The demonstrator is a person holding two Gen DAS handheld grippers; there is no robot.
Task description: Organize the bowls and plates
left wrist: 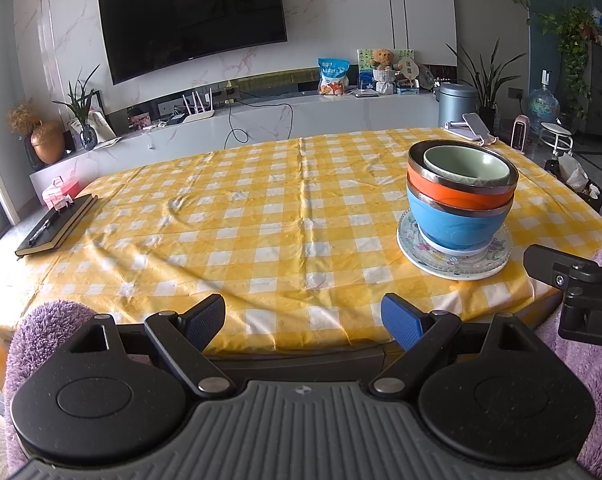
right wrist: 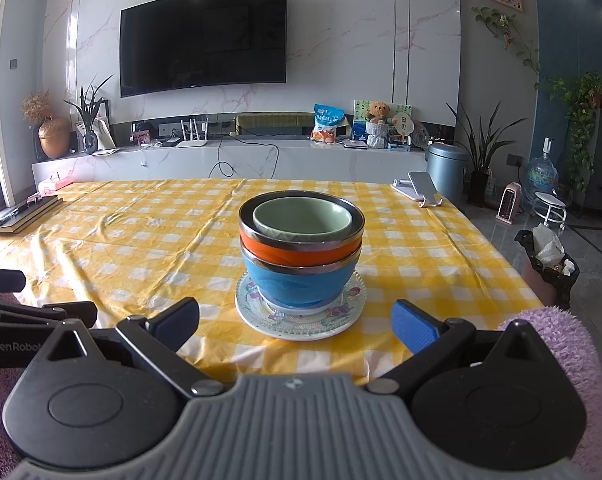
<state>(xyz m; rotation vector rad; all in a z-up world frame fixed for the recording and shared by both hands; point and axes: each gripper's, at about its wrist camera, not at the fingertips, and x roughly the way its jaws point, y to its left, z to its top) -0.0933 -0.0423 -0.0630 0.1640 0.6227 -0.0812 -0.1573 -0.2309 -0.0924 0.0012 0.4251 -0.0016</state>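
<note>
Blue-padded jaws of my right gripper (right wrist: pixel 295 326) stand spread and empty at lower centre, level, facing the stack: pale green ceramic bowl (right wrist: pixel 301 220) nested in orange steel-rimmed bowl (right wrist: pixel 299 250), on blue steel-rimmed bowl (right wrist: pixel 299 286), on floral glass plate (right wrist: pixel 301 320), centre of the yellow-checked tabletop (right wrist: pixel 121 240). Likely heavy, slippery, breakable; grip rims. My left gripper (left wrist: pixel 303 322), likewise spread, sees the stack at right.
</note>
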